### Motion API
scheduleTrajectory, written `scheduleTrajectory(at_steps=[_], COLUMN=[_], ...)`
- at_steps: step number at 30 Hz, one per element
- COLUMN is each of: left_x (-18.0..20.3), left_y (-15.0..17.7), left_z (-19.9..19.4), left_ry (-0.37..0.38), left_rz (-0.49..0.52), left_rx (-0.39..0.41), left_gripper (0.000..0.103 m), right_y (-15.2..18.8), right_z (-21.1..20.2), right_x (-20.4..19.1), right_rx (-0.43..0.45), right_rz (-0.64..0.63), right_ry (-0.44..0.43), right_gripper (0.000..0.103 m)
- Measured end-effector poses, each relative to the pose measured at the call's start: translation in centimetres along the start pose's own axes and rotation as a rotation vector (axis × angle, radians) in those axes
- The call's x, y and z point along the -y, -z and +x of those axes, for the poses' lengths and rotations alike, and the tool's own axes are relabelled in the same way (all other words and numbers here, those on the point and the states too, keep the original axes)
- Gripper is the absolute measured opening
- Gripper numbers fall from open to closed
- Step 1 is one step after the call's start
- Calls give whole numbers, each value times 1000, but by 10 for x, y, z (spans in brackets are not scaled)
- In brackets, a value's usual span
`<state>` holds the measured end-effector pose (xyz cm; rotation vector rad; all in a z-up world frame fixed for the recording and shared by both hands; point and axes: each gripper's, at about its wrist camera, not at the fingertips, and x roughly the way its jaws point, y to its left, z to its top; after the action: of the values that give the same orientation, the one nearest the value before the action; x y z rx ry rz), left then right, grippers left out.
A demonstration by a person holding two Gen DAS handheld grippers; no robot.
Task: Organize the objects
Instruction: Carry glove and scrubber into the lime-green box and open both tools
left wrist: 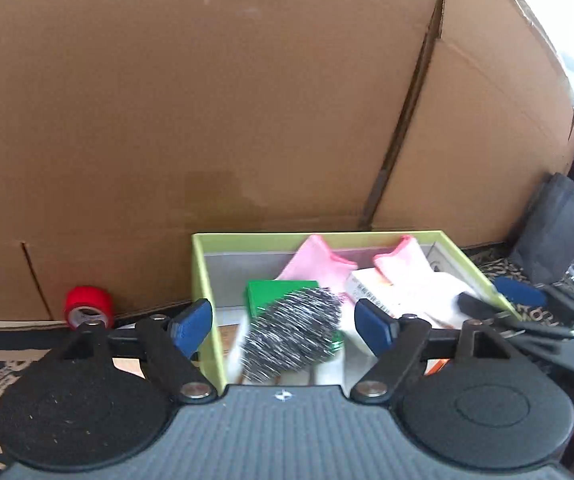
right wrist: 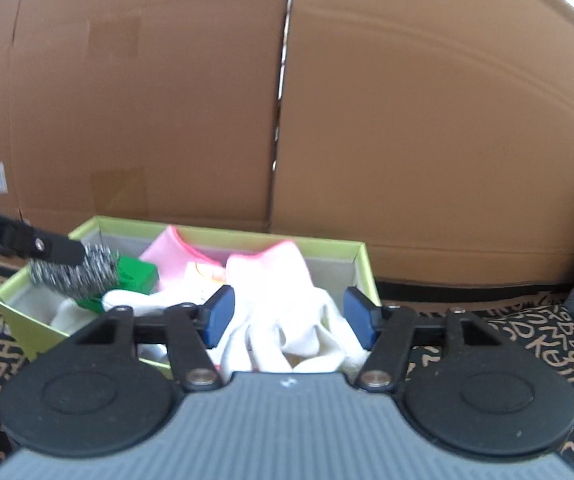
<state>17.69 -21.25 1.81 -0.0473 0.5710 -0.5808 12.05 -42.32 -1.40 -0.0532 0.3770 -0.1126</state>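
Observation:
A lime-green box holds pink-cuffed white gloves, a green block and a white packet. A steel-wool scourer hangs blurred over the box's left part, between the wide-apart jaws of my left gripper; neither pad touches it. My right gripper is open over the gloves at the box's right part. It also shows in the left wrist view, at the box's right rim.
A tall cardboard wall stands right behind the box. A red tape roll sits at its foot on the left. A dark grey bag stands at the right. The surface is a black cloth with tan lettering.

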Motion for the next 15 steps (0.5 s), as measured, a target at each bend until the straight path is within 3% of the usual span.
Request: scheduleTrajectory(at_steps=[3,9,11,15], left_x=[-2,6,7,4], left_y=[0,4,5,7], left_z=[-5,-16,-22,-37], left_ry=[-2,-21,-25,-31], left_rz=[-25,17,29,31], left_rx=[7,16,23,41], left_gripper=[83,83,84,85], right_y=[-2,-10,-9,-15], right_z=[-7,36,33,6], right_x=[-2,-13,-13,-18], right_rx=[-4,-125,-123,-49], right_rz=[-4,-39,-27,-5], right_ry=[-15,-11,-11,-8], right_gripper=[39,35,38,69])
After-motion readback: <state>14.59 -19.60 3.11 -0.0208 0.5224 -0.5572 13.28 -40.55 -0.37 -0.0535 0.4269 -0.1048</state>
